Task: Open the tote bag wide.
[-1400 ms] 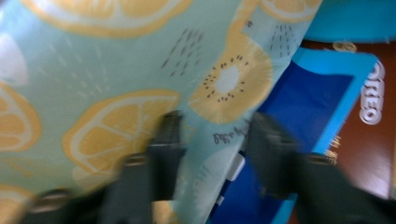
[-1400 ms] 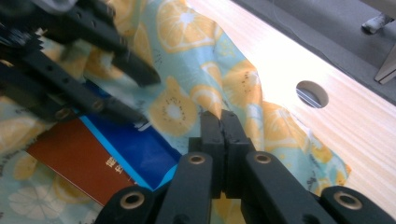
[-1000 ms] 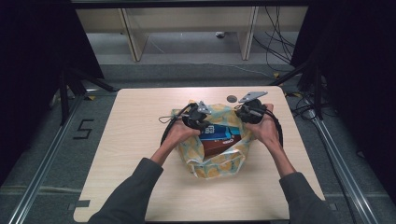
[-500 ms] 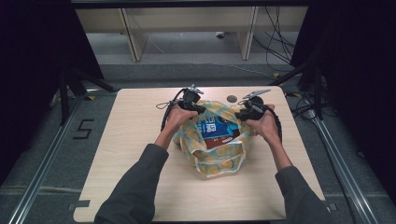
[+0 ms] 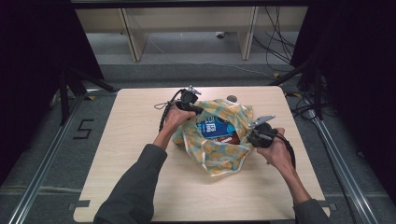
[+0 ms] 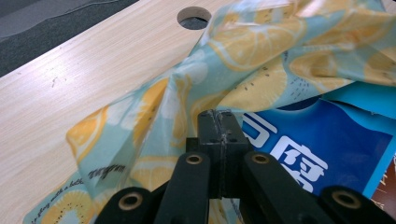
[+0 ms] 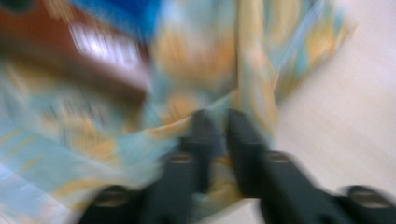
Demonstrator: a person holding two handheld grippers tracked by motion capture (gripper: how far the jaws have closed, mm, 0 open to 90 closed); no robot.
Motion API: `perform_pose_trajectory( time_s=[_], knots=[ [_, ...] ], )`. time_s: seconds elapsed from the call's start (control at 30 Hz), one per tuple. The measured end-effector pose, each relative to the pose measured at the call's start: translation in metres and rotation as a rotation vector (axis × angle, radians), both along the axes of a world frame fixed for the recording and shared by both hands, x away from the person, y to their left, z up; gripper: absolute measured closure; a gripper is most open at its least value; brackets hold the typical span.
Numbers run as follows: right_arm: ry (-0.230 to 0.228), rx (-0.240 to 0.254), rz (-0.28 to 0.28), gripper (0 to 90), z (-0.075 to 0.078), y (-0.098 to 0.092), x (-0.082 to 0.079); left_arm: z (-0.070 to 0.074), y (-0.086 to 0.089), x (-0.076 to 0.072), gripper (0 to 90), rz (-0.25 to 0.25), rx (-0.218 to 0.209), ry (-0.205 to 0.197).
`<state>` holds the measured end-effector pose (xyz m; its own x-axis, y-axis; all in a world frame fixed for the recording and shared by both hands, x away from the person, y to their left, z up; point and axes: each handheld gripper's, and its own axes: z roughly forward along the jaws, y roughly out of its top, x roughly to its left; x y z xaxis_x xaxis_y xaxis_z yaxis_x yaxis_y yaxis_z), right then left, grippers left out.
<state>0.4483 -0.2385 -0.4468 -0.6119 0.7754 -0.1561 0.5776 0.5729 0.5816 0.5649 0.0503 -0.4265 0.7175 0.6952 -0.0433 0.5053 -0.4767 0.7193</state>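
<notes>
On the tabletop (image 5: 140,140), near its middle, I see the lemon-print bag (image 5: 224,154) lying slumped with its mouth pulled wide, and a blue packet (image 5: 215,128) with white lettering showing inside, next to a brown packet (image 5: 231,138).

My left claw (image 5: 198,110) sits at the far-left edge of the bag's mouth. From the left gripper view its jaws are pressed flat together, and the fabric (image 6: 154,116) bunches up right at their tips, so I read it as pinching the bag's rim; the blue packet (image 6: 308,144) lies just beyond to the right, and a round hole (image 6: 194,17) in the tabletop shows farther off.

My right claw (image 5: 248,135) is at the right edge of the bag's mouth, low over the tabletop. Its jaws have just been closing. The right gripper view is badly blurred, but I can make out the two jaws (image 7: 217,140) nearly together with a fold of the lemon cloth (image 7: 252,70) running down between them, so I take it as nipped on the rim there too. The bag's mouth spans between my two claws.
</notes>
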Motion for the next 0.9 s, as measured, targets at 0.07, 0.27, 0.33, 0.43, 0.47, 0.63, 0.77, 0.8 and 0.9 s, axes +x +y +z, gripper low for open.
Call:
perform_pose_trajectory(
  time_s=[0.07, 0.27, 0.33, 0.43, 0.47, 0.63, 0.77, 0.8, 0.9],
  knots=[
    [0.033, -0.043, 0.006, 90.0, -0.020, -0.009, -0.003, -0.002, -0.001, 0.001, 89.8, 0.004, -0.001, 0.008],
    [0.025, 0.036, 0.007, 84.7, -0.009, -0.017, -0.009, -0.004, -0.003, 0.001, 89.8, 0.000, -0.008, 0.029],
    [-0.043, 0.141, 0.037, 78.3, 0.022, -0.009, -0.018, -0.002, -0.003, 0.002, 89.8, 0.001, -0.014, 0.026],
    [-0.070, 0.302, 0.099, 70.8, 0.049, 0.008, -0.026, 0.000, -0.003, 0.001, 89.7, 0.002, -0.008, 0.029],
    [-0.094, 0.367, 0.171, 63.5, 0.060, 0.025, -0.028, 0.002, -0.004, 0.000, 89.7, -0.001, -0.007, 0.027],
    [-0.035, 0.407, 0.311, 55.6, 0.060, 0.074, -0.036, 0.003, -0.005, -0.001, 89.7, -0.002, -0.006, 0.027],
    [0.011, 0.291, 0.360, 69.8, 0.041, 0.108, -0.037, 0.004, -0.005, -0.001, 89.7, -0.003, 0.001, 0.027],
    [0.006, 0.259, 0.395, 85.2, 0.031, 0.112, -0.039, 0.004, -0.004, 0.000, 89.7, -0.004, 0.004, 0.028],
    [0.012, 0.216, 0.417, 90.0, 0.022, 0.109, -0.050, 0.003, -0.003, 0.001, 89.7, 0.003, -0.005, 0.026]
  ],
)
